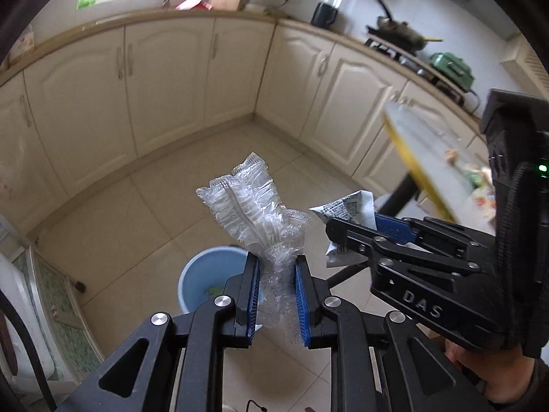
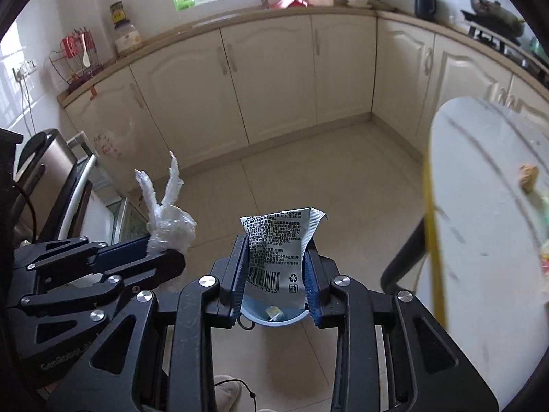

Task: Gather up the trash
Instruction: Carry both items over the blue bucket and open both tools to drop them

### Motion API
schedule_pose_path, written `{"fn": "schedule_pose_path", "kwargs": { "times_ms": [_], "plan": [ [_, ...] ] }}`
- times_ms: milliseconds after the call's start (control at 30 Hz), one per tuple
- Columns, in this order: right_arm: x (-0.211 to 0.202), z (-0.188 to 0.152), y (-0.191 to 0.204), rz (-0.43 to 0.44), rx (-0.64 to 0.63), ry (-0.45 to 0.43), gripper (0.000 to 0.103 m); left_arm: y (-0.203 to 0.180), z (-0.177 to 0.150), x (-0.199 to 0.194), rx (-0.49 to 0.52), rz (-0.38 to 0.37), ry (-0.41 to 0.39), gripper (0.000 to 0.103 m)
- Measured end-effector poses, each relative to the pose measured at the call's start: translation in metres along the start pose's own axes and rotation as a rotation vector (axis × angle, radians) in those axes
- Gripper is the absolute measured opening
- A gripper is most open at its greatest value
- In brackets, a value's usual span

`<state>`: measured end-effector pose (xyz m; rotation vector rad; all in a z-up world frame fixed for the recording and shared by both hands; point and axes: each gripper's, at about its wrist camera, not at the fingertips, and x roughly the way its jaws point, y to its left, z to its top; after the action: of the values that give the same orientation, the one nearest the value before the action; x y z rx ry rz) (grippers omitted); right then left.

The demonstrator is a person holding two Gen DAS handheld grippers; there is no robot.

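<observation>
Left claw (image 1: 276, 295) clamped on crumpled clear plastic wrap (image 1: 255, 213); right claw (image 2: 276, 281) clamped on printed foil packet (image 2: 278, 250). Both hang above the blue bin (image 1: 206, 274) on the floor. Centre each over the rim before releasing; the wrap may cling.

The tiled floor (image 1: 144, 213) bears a light blue bin (image 1: 206, 274); scraps lie on the white table (image 2: 480, 240).

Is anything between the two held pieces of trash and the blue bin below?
Nothing visible. The clear plastic wrap and printed wrapper hang above the open blue bin, with only bare floor around.
</observation>
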<state>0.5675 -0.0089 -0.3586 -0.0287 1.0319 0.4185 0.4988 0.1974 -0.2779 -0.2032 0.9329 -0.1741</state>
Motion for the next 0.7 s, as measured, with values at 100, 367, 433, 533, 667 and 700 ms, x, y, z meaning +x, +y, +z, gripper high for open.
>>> {"fn": "schedule_pose_path", "kwargs": {
  "times_ms": [100, 367, 433, 533, 667, 700],
  "plan": [
    [0.049, 0.000, -0.007, 0.034, 0.037, 0.058, 0.030, 0.020, -0.002, 0.028, -0.024, 0.010, 0.061, 0.016],
    [0.130, 0.002, -0.026, 0.062, 0.111, 0.130, 0.045, 0.045, 0.003, 0.086, -0.064, 0.046, 0.171, 0.016],
    [0.137, 0.002, -0.030, 0.040, 0.109, 0.142, 0.045, 0.046, 0.005, 0.097, -0.061, 0.056, 0.190, 0.017],
    [0.137, 0.002, -0.036, 0.005, 0.115, 0.134, 0.049, 0.047, 0.010, 0.112, -0.079, 0.049, 0.206, 0.023],
    [0.134, 0.005, -0.035, -0.037, 0.118, 0.118, 0.055, 0.051, 0.019, 0.130, -0.092, 0.069, 0.231, 0.054],
    [0.131, 0.006, -0.033, -0.040, 0.120, 0.112, 0.055, 0.050, 0.021, 0.132, -0.095, 0.069, 0.227, 0.061]
  ]
}}
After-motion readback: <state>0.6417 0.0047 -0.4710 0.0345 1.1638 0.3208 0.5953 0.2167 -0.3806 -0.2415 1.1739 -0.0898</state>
